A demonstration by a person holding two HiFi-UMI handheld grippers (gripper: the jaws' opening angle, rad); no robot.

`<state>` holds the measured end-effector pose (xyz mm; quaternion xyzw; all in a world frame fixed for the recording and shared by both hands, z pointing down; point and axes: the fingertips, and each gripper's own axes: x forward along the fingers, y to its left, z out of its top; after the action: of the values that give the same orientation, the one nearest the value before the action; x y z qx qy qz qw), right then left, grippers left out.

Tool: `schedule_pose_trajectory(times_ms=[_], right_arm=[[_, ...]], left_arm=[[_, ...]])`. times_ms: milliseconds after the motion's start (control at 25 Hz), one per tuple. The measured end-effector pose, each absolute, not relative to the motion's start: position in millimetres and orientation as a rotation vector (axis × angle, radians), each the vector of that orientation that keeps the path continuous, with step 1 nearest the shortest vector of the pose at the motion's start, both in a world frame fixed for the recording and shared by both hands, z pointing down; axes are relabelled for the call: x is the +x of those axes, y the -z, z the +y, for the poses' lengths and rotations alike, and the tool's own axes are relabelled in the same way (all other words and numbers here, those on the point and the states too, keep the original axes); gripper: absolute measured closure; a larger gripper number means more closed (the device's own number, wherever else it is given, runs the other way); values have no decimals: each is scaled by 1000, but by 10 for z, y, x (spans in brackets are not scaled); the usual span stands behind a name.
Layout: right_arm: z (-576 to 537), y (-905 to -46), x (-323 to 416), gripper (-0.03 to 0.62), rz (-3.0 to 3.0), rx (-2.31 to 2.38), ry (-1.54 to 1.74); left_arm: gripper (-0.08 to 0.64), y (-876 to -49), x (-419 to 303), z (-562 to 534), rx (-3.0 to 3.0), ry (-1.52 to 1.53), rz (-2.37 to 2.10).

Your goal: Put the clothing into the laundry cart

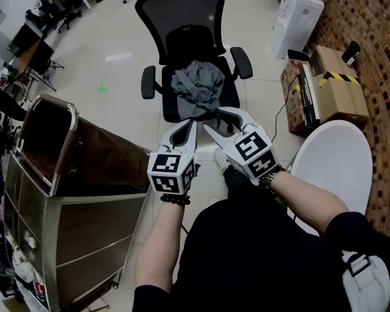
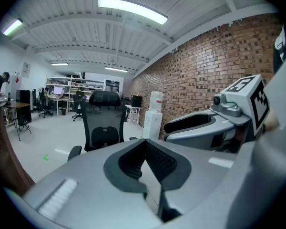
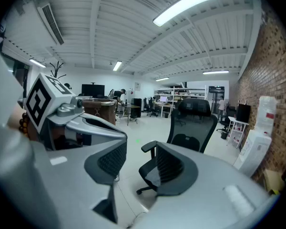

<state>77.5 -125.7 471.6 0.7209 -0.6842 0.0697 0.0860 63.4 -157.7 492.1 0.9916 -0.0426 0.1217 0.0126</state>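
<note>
Black-shirted torso and bare forearms at the bottom of the head view, a beaded bracelet (image 1: 175,200) on the left wrist. Just ahead, left gripper (image 1: 190,127) and right gripper (image 1: 216,119) side by side and close together, tipped slightly downward. Faces a black mesh office chair (image 1: 182,18). Left jaws tip to tip with nothing between them; right jaws partly apart and empty, only floor and chair seen through the gap. Grey clothing (image 1: 196,85) crumpled on the chair seat, just beyond the jaw tips in the head view, gripped by neither. Laundry cart (image 1: 71,112) at the left, chrome-framed with a brown liner, mouth open, well apart from the garment. At the right, a round white table (image 1: 331,168), a cardboard box (image 1: 341,86) and a white floor-standing appliance (image 1: 298,12) along a brick wall (image 1: 370,38). Desks and more office chairs across the pale tiled floor behind.
</note>
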Motion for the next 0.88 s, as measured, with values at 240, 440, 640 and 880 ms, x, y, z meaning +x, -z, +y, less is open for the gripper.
schedule_pose_trajectory(times_ms=[240,440,640,880], right_arm=[[-1559,-4862,1119,367,-2031,2165,-250],[-1908,-5299,1488,325,-2037,2130,-366],[-2267,-5735,1903,290,-2024,2098,-466],[-2772,-6254,2527,223,-2023,2015,-612]], left_arm=[[557,-5007,938,-1841,3074,-395,-143],[557,-5241,1253,-2179,3055,-430,-165],[557,-5554,1610,-2531,3025,-473,-188],[557,-5892,2229,-2991,2961,-558,-234]])
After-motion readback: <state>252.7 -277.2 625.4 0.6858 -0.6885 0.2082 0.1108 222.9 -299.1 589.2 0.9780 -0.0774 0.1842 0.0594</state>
